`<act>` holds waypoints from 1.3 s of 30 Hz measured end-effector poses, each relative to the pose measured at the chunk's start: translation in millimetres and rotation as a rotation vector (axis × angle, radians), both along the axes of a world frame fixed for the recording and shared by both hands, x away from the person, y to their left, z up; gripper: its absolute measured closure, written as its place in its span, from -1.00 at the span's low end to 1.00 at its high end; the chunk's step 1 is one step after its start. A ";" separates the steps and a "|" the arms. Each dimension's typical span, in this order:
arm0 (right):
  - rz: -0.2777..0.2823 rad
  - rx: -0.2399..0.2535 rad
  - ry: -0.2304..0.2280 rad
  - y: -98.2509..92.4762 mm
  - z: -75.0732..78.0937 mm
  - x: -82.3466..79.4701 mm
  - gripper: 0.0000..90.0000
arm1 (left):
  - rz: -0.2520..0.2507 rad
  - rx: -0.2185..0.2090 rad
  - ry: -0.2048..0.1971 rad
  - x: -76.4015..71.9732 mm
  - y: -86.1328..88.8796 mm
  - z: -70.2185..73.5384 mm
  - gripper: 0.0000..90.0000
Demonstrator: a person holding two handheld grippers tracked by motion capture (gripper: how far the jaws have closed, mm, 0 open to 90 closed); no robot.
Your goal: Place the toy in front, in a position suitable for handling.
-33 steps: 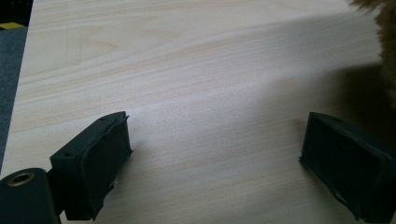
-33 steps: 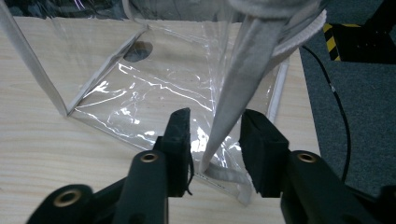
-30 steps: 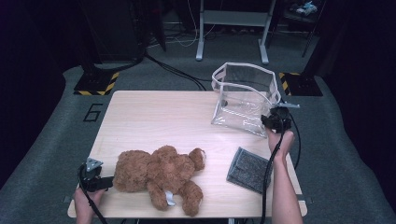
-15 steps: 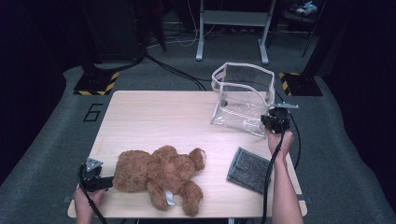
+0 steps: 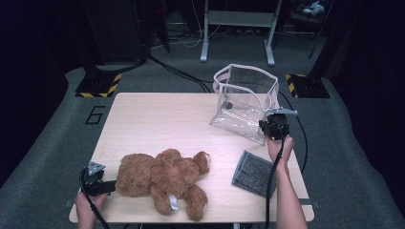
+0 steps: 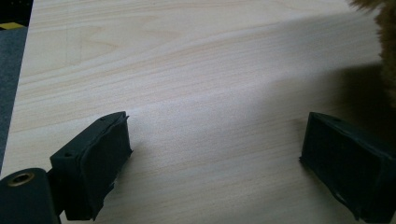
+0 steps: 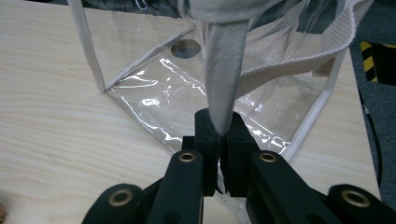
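Resting at the near left edge of the table [image 5: 157, 114], my left gripper [image 5: 95, 180] lies low over the wood with its fingers [image 6: 93, 168] spread wide. Nothing sits between them but bare tabletop. In the left gripper view the right-hand finger stands just beside a tuft of brown fur at the frame's edge; I cannot tell whether it touches it. That fur belongs to the teddy bear [image 5: 165, 176], which lies flat along the near side of the table, its head toward the middle and a white tag showing between its legs. My left hand [image 5: 86, 207] comes up from the bottom edge behind the gripper.

To the right of the bear, and apart from it, a dark grey square pad [image 5: 254, 172] lies flat near my right forearm.

Farther out, my right gripper [image 5: 273, 128] has its fingers [image 7: 233, 149] pressed together on a strip of pale fabric webbing [image 7: 226, 70] that hangs down from the rim of the clear plastic bag [image 5: 241, 102]. The bag stands open-topped on the far right part of the table, white trim along its edges, tilted toward my right gripper, with its near corner just in front of the clamped fingers.
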State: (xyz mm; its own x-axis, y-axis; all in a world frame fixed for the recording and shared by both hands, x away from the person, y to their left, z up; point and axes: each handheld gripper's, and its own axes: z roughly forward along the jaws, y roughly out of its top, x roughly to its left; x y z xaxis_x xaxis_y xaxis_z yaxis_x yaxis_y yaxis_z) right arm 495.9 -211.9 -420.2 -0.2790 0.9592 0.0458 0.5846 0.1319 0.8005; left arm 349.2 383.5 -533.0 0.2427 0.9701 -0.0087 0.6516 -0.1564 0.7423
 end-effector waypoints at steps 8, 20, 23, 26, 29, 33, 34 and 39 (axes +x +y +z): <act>0.053 -0.004 -0.002 18.0 0.0 -4.2 0.93 | -0.001 0.001 -0.001 0.0 0.0 0.0 -0.83; 0.119 -0.003 -0.004 44.6 0.3 -6.0 0.93 | 0.000 0.001 -0.002 0.0 0.0 0.0 -0.83; 0.132 0.002 -0.008 50.5 -0.1 -7.4 0.93 | 0.000 0.000 -0.001 -0.1 -0.1 0.0 -0.83; 0.148 0.009 -0.010 57.7 -0.3 -8.8 0.93 | -0.001 0.003 -0.003 0.1 0.1 0.0 -0.83; 0.169 0.013 -0.008 65.1 -0.3 -8.7 0.93 | -0.001 0.003 -0.005 0.1 0.0 -0.1 -0.83; 0.196 0.006 -0.011 76.5 0.3 -8.0 0.93 | -0.001 0.006 -0.005 0.1 0.0 0.0 -0.83; 0.210 0.005 -0.010 82.9 0.9 -8.0 0.93 | -0.001 0.005 -0.005 0.1 0.0 0.0 -0.83; 0.237 0.002 -0.009 95.6 1.5 -7.7 0.93 | -0.001 0.006 -0.005 0.1 0.0 0.0 -0.83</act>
State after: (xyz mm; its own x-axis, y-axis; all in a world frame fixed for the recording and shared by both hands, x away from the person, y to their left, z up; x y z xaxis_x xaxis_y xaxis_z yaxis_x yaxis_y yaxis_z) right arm 488.3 -116.3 -418.6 -0.4970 0.8666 0.0440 0.5302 0.2631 0.8060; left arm 349.3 383.5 -533.1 0.2438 0.9698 -0.0020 0.6476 -0.1612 0.7448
